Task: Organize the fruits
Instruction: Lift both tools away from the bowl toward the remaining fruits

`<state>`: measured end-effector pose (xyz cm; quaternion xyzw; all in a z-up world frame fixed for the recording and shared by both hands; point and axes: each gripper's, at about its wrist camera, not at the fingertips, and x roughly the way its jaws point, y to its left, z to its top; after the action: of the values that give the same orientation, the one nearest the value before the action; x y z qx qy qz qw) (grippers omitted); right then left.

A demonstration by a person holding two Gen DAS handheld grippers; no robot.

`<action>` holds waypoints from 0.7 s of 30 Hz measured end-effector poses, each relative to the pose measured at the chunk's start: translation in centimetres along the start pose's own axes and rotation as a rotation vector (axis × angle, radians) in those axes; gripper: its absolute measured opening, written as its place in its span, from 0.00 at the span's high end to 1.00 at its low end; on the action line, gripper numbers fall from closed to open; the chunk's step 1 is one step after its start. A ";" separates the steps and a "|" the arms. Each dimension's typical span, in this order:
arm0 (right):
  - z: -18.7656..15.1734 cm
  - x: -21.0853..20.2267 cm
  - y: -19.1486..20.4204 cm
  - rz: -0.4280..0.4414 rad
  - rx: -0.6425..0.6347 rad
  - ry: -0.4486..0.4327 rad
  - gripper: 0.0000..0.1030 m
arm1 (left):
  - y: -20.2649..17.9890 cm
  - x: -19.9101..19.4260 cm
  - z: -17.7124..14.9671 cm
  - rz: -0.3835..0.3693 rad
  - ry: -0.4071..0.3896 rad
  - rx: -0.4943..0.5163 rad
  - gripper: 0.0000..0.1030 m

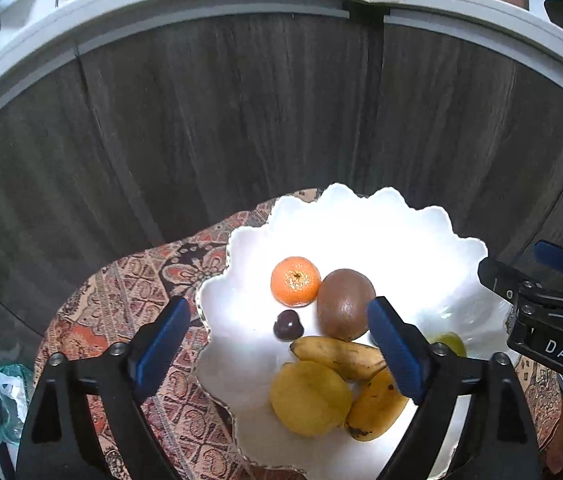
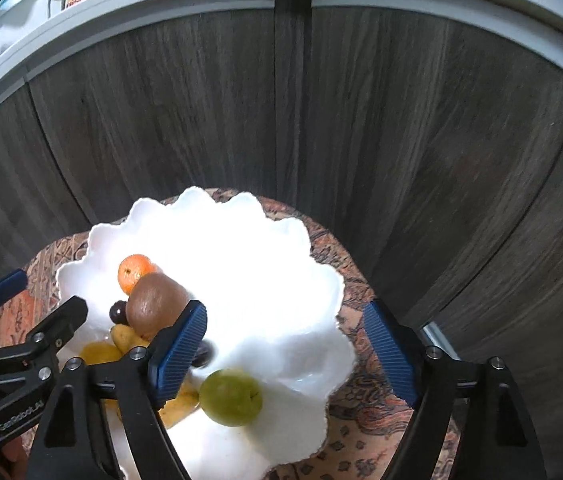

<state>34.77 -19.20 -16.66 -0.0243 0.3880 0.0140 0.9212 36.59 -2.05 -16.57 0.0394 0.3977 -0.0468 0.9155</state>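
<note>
A white scalloped bowl point(image 1: 361, 220) is sitting at lower centre of the left wrist view, fruit being gathered in its lower half. An orange mandarin point(image 1: 296, 281) is lying uppermost, stem scar up, touching a brown kiwi point(image 1: 344, 304) to its right. A dark plum point(image 1: 287, 324) is resting below the mandarin. Two spotted bananas point(image 1: 339, 357) are lying below the kiwi, beside a yellow lemon point(image 1: 309, 398) at bottom. A green round fruit point(image 2: 230, 397) is seen low in the right wrist view, slightly blurred.
</note>
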 end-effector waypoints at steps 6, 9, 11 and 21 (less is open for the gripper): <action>-0.1 -2.8 -0.8 -0.018 -0.001 -0.043 0.19 | -0.7 -2.6 0.3 0.019 -0.031 0.012 0.04; -0.2 -4.6 -1.4 -0.022 0.005 -0.064 0.19 | -1.2 -4.2 0.4 0.011 -0.049 0.012 0.04; -0.4 -5.7 -1.9 -0.025 0.012 -0.075 0.19 | -1.7 -5.5 0.4 0.012 -0.062 0.016 0.03; -2.9 -11.2 -5.1 -0.072 0.056 -0.108 0.19 | -5.1 -10.8 -1.2 -0.023 -0.103 0.079 0.02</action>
<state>25.08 -24.50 -10.45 -0.0120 0.3369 -0.0288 0.9410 27.75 -6.39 -9.69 0.0686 0.3482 -0.0748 0.9319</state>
